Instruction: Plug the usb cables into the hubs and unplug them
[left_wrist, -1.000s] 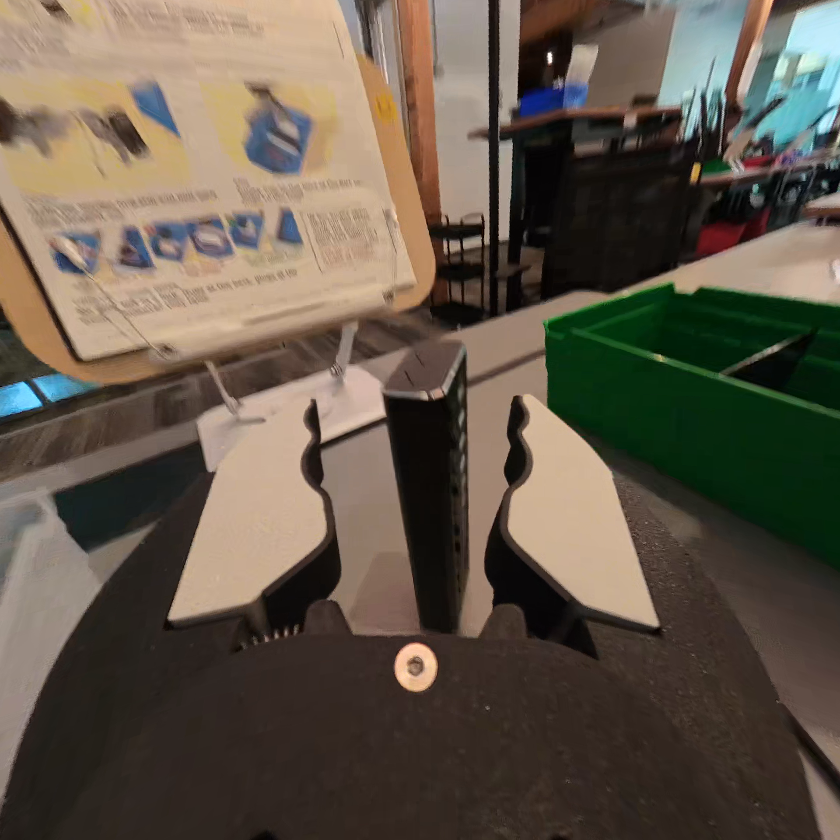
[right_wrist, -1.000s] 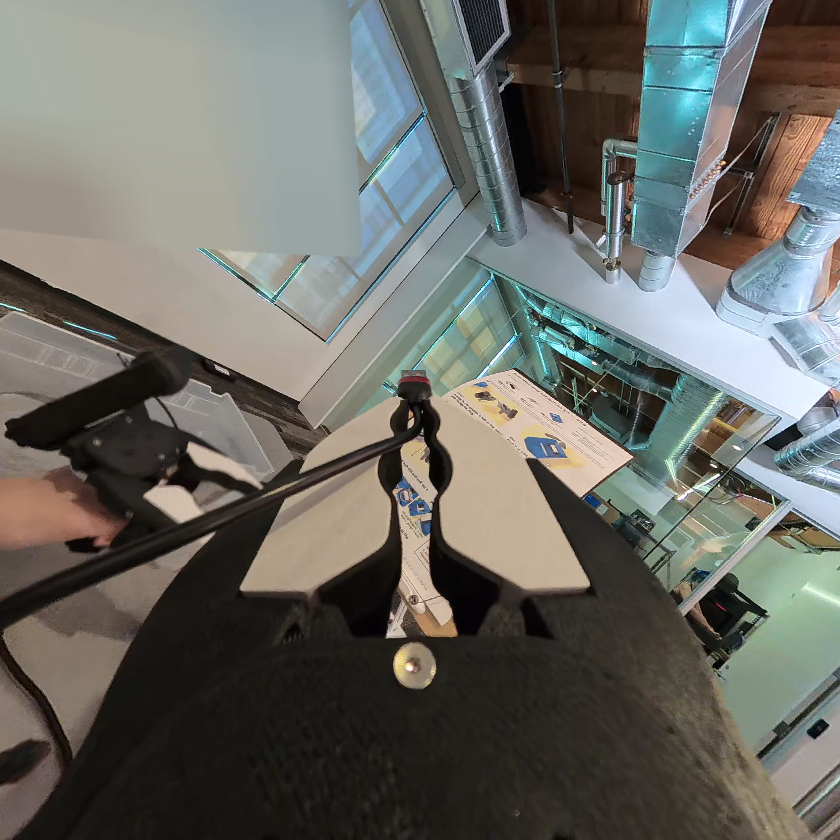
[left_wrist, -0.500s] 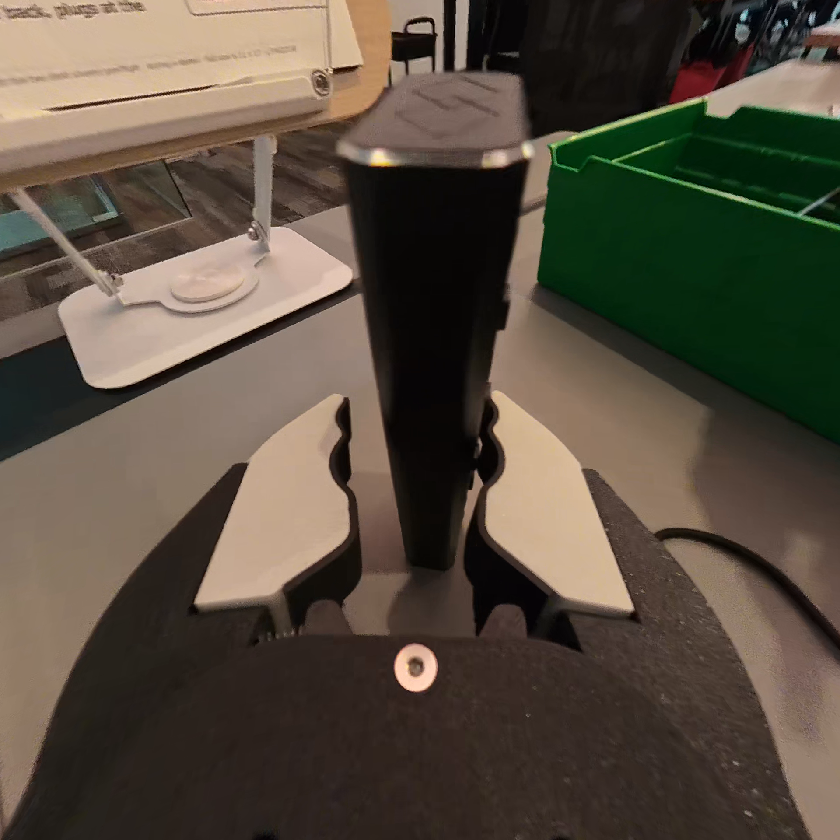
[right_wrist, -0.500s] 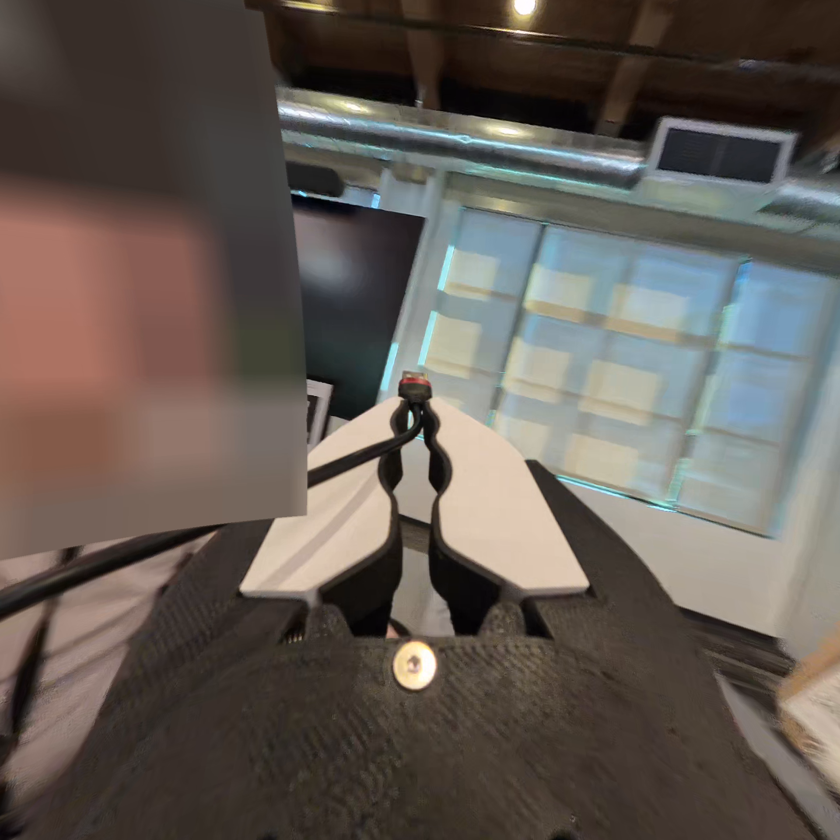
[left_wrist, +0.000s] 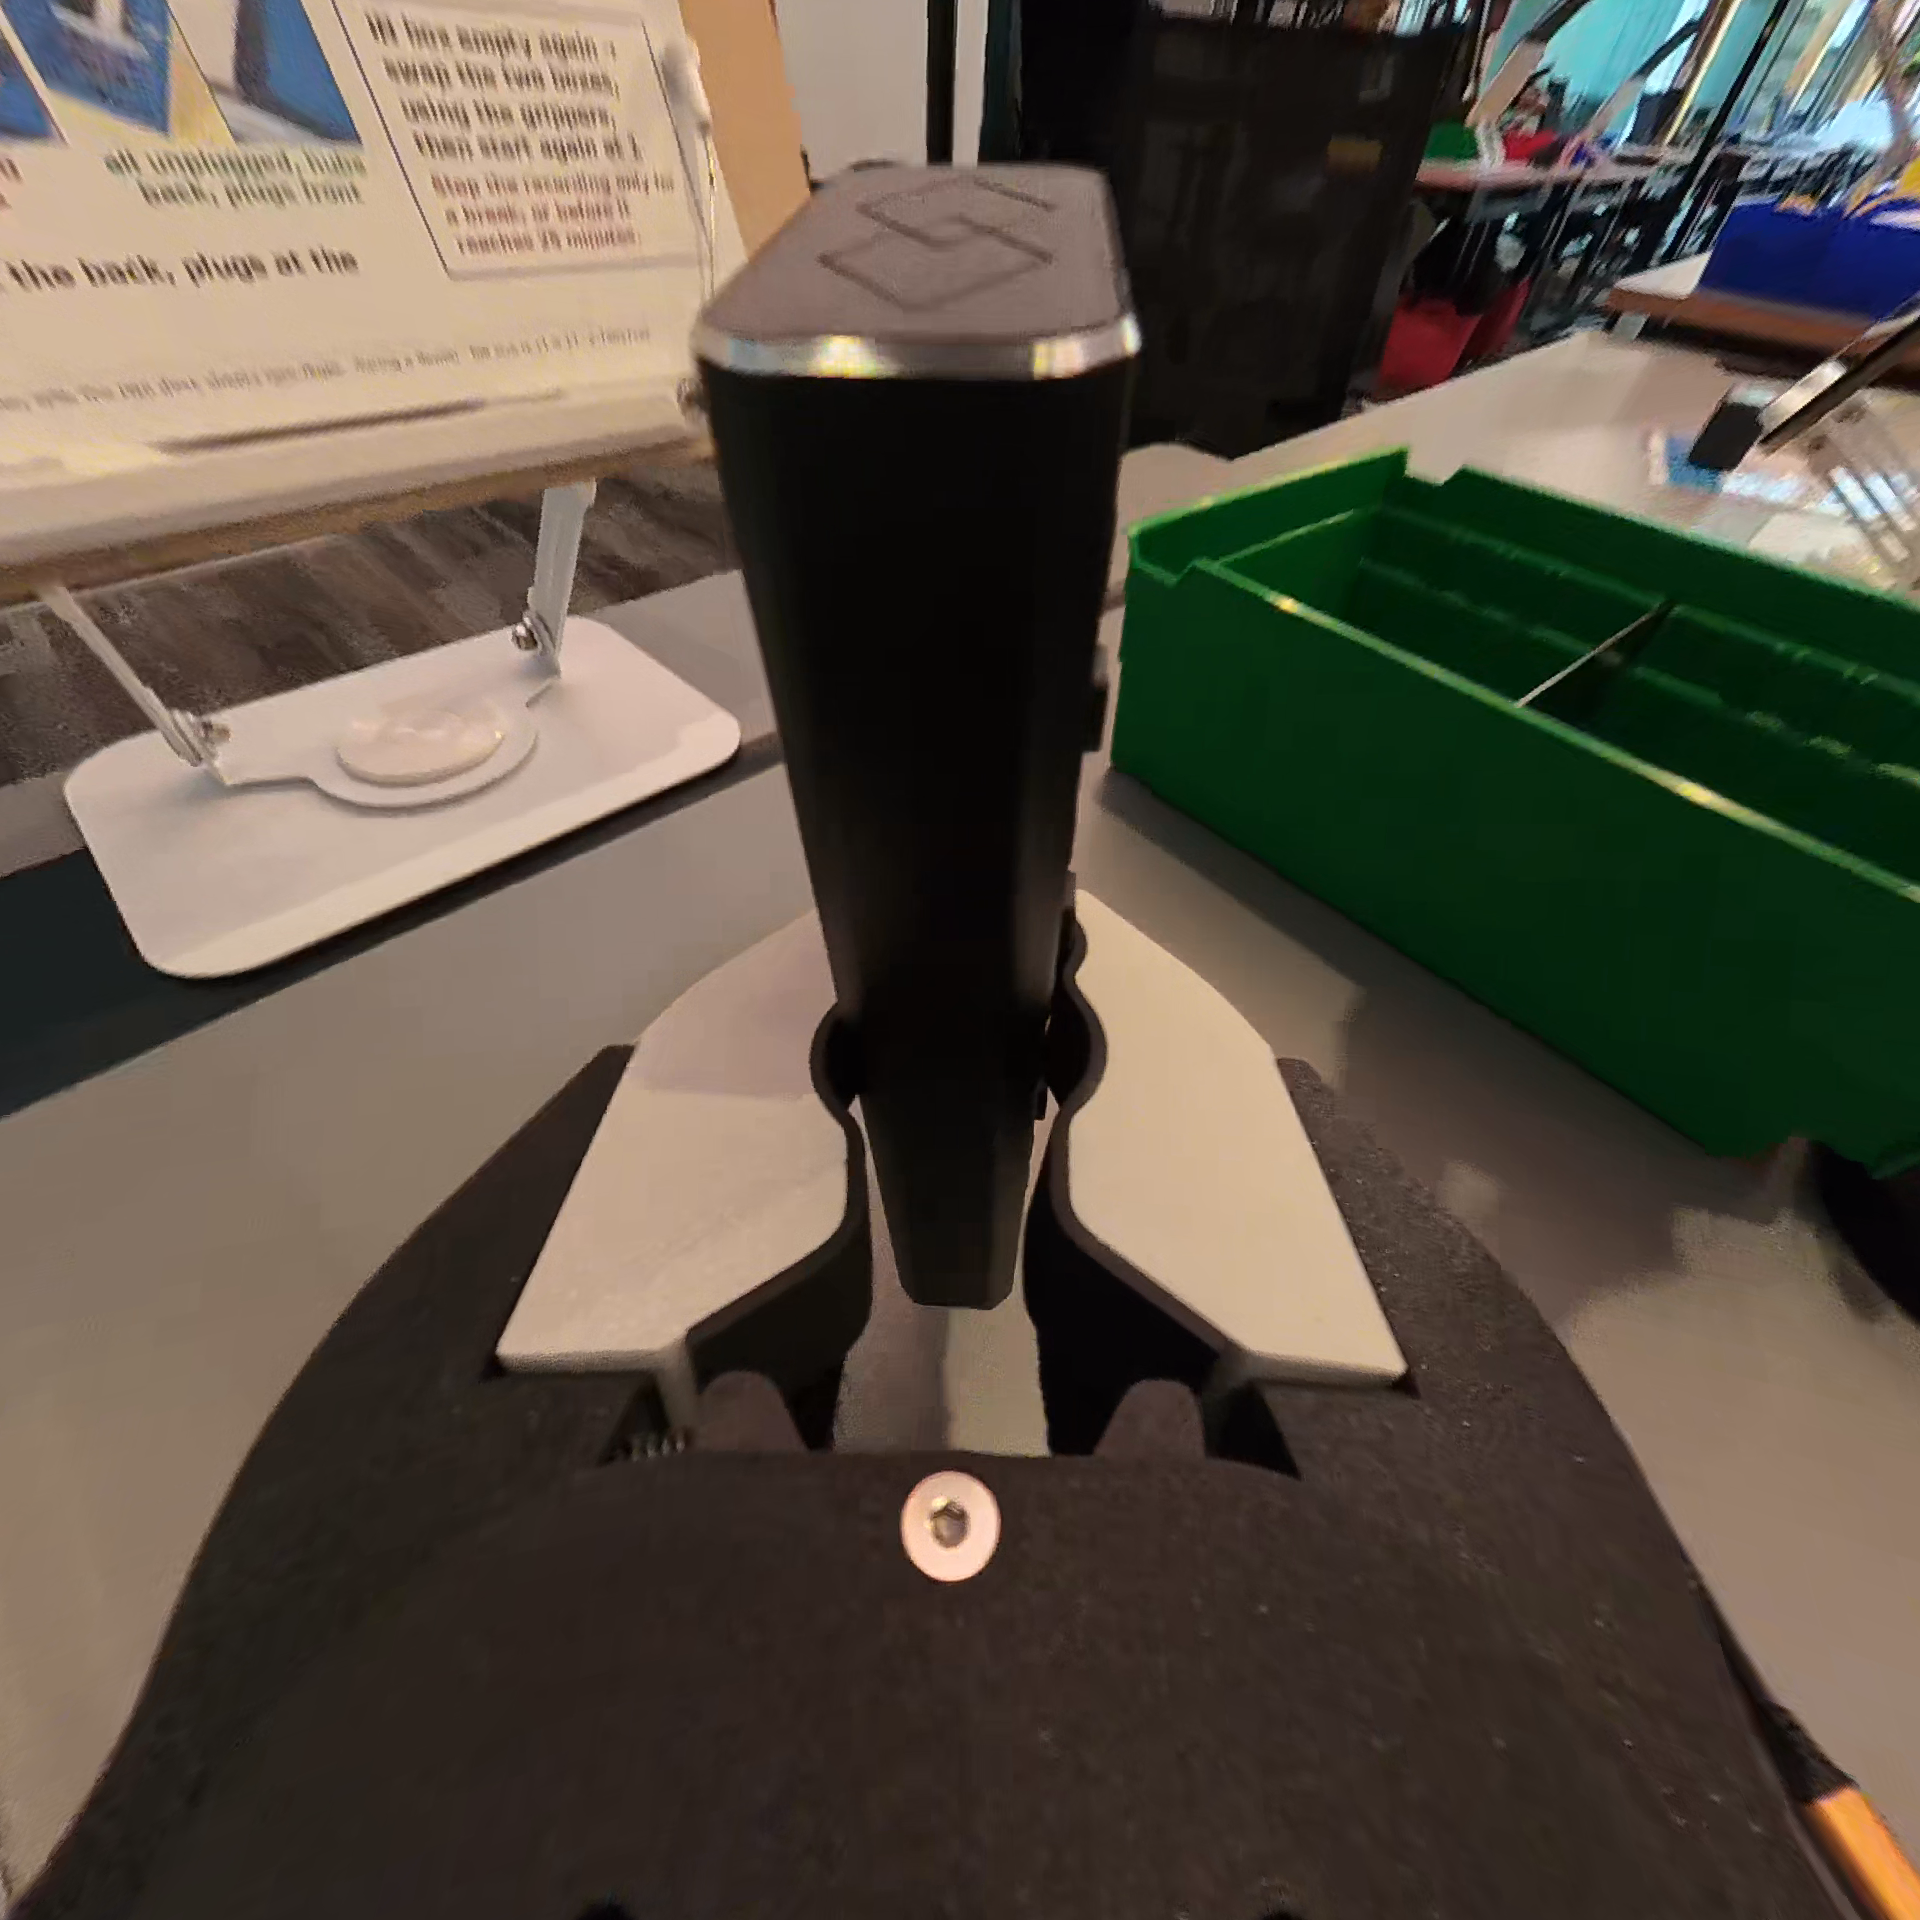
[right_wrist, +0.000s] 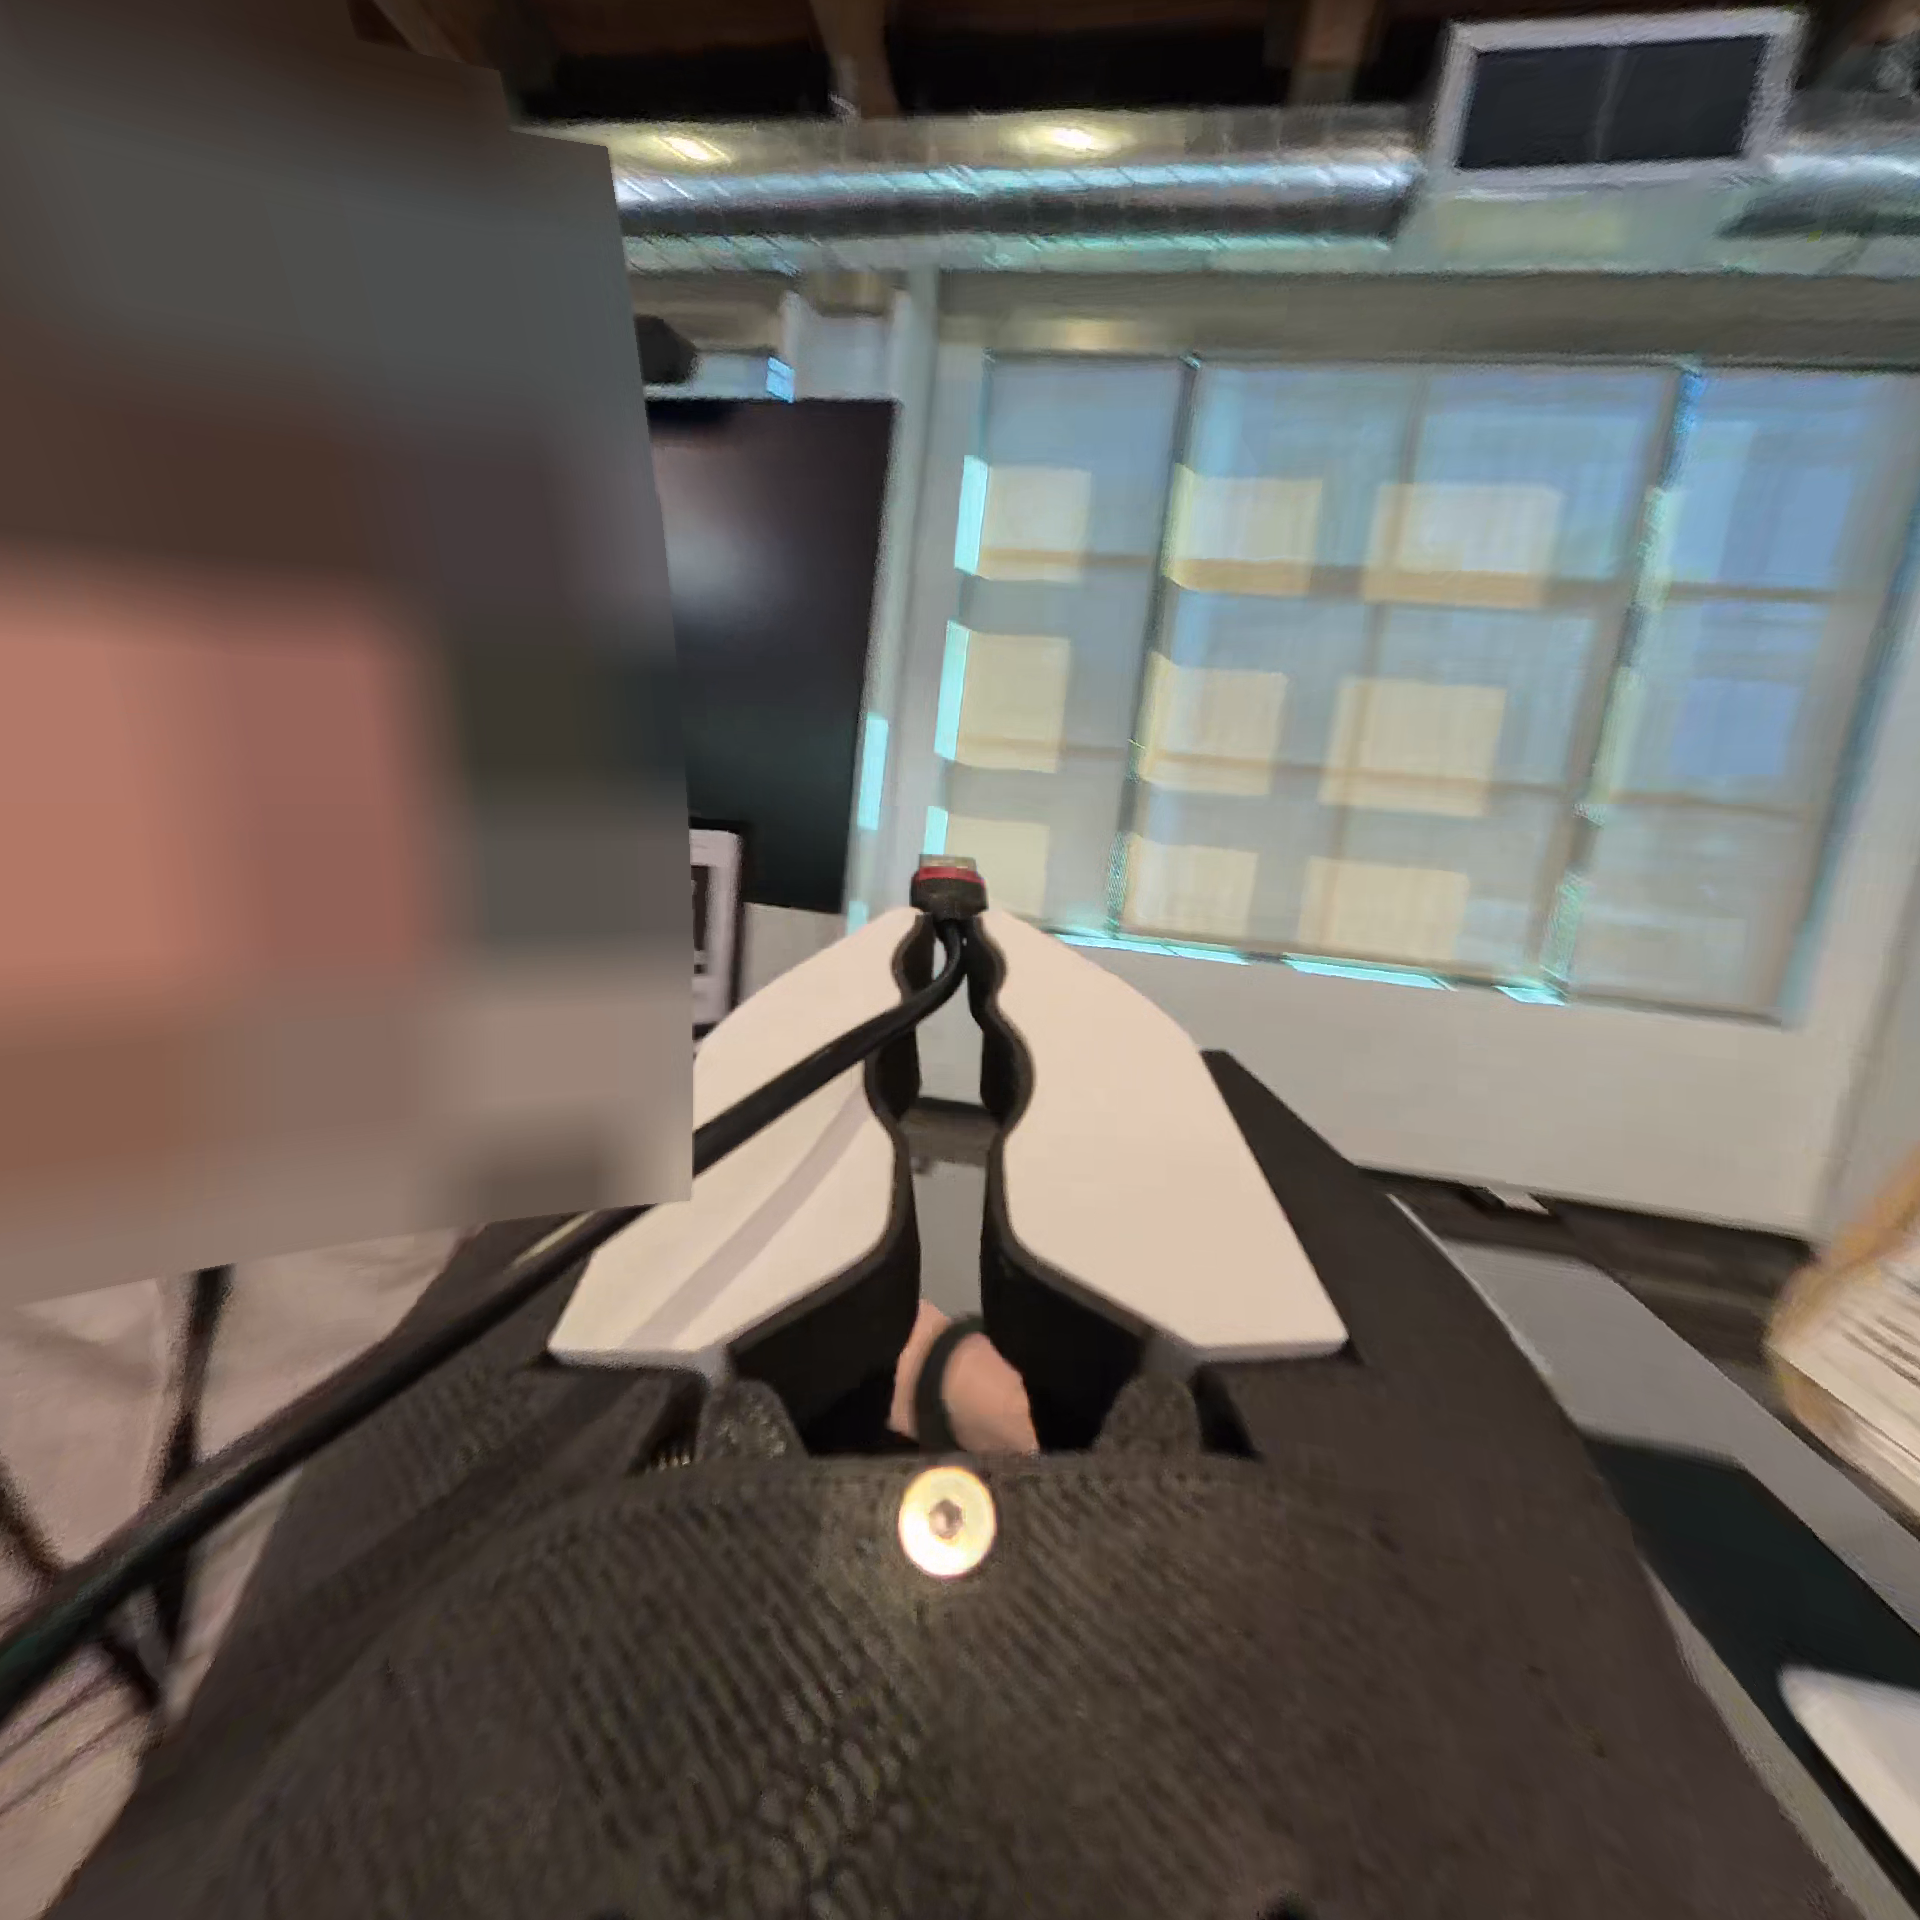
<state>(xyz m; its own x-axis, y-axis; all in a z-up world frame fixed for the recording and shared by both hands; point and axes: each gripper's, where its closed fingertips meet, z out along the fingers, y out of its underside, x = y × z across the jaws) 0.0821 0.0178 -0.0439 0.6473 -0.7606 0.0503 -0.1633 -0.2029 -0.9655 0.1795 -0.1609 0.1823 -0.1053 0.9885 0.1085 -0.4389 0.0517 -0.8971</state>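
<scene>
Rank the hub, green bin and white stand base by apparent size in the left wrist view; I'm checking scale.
1. Green bin
2. Hub, inflated by nearness to the camera, so its rank is unsure
3. White stand base

Left gripper (left_wrist: 940, 1049): white flat fingers (left_wrist: 686, 1195) with wavy black inner pads, textured black body, one silver hex screw (left_wrist: 949, 1527). Right gripper (right_wrist: 948, 940) same build

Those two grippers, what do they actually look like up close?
Both look alike. The left gripper and the right gripper each have two flat white fingers with wavy black inner edges, on a rough, rounded black body with one silver screw in the middle.
</scene>
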